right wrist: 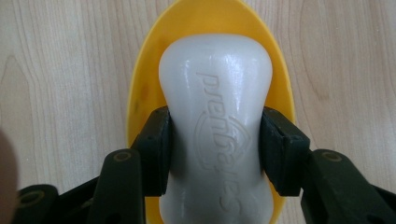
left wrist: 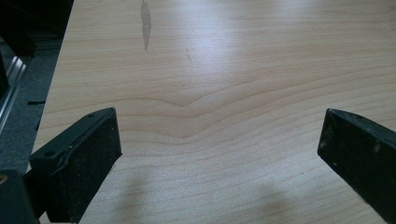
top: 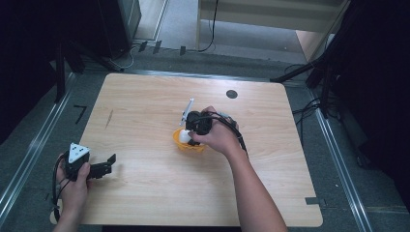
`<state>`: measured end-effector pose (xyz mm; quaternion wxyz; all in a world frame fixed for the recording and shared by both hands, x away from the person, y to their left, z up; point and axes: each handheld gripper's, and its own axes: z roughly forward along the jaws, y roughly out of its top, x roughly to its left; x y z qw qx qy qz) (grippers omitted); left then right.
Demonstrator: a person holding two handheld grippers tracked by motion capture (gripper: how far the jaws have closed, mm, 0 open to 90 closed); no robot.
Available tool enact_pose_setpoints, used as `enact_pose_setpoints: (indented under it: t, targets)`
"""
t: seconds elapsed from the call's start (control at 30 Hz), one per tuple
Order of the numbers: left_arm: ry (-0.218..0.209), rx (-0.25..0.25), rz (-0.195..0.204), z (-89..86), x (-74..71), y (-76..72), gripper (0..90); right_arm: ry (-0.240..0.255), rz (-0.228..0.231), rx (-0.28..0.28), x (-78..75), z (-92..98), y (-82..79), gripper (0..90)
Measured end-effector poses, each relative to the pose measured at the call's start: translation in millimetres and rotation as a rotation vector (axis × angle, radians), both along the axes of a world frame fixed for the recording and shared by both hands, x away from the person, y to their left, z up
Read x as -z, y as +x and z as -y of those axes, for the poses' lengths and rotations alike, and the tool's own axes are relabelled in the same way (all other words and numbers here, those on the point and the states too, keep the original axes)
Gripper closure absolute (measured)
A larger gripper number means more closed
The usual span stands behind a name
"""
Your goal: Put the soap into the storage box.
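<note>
- While the person's right hand (top: 220,137) reaches to the middle of the wooden worktop (top: 145,203), the right claw (top: 191,137) points down over a small yellow dish (top: 183,143).
- From the right gripper view, the right claw (right wrist: 215,140) is closed on a white bar of soap (right wrist: 215,116): one black pad presses each long side of the bar at its narrowed waist.
- Raised lettering and an oval emblem run along the top face of the soap; the words are not readable.
- Under the soap lies the yellow dish (right wrist: 140,88), an oval with a glossy rim; the bar sits lengthwise inside it, and the rim shows at 9, 12 and 3 o'clock around the bar.
- From the high view, dish and soap (top: 184,136) sit just right of the worktop's centre, with the right hand wrapped around the gripper at 3 o'clock of them.
- Near the worktop's far edge, at 1 o'clock from the dish, is a small round dark spot (top: 232,94).
- At the worktop's near left corner, the left hand (top: 75,186) holds the left claw (top: 107,164), well apart from the dish.
- From the left gripper view, the left claw (left wrist: 219,149) is spread wide, its jaws far apart with bare wood grain between them.
- A thin dark streak (left wrist: 145,21) marks the wood at 11 o'clock of that view.
</note>
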<state>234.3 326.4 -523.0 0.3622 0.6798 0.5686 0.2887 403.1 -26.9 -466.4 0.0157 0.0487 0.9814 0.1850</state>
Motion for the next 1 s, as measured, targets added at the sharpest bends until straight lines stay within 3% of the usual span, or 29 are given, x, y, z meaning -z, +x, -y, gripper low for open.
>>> enact_pose_setpoints:
  t: [0.27, 0.53, 0.87, 1.0]
  targets:
    - [0.0, 0.0, 0.001, -0.1, -0.1, -0.2, 0.0, -0.021, -0.007, 0.002, 4.5, -0.1, -0.5, 49.0]
    - [0.0, -0.001, 0.001, -0.1, 0.0, -0.1, 0.0, 0.054, 0.01, 0.035, -13.8, 10.9, -0.5, 48.0]
    - [0.0, -0.003, 0.0, 0.0, 0.0, -0.2, 0.0, 0.092, 0.042, 0.091, -28.4, 38.0, -2.7, 48.0]
    - [0.002, -0.002, 0.002, 0.1, 0.0, -0.2, 0.0, 0.09, 0.031, 0.116, -29.5, 50.8, -4.1, 48.2]
